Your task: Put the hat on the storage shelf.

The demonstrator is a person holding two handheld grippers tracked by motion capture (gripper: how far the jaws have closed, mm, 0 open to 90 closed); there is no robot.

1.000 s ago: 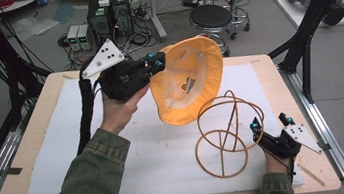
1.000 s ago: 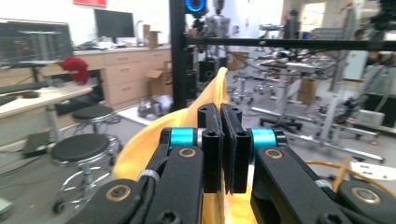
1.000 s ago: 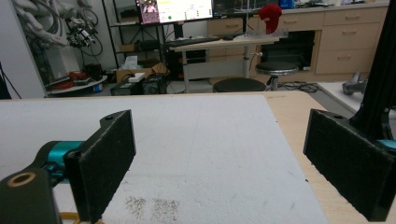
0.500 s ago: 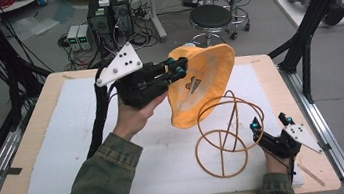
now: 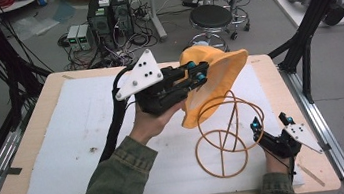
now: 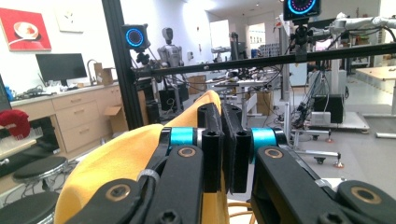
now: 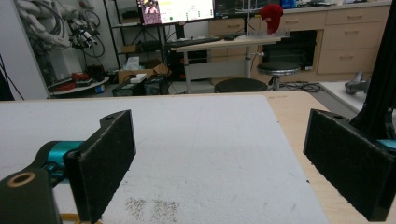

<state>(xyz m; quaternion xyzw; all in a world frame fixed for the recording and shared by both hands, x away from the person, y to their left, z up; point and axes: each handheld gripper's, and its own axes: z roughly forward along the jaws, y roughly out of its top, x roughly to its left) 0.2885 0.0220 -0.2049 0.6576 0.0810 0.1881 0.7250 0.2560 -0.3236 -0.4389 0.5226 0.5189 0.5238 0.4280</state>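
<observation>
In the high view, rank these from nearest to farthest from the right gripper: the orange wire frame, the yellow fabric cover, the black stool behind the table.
Measured from the right gripper:
1. Orange wire frame: right beside it on the white mat, toward the table's middle.
2. Yellow fabric cover: raised above the frame, clamped in the left gripper.
3. Black stool: on the floor beyond the table's far edge.

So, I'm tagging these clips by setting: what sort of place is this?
Most likely a robotics lab: a humanoid robot stands in the background, ring-lit cameras sit on a black frame, and computers with tangled cables lie behind the table.
</observation>
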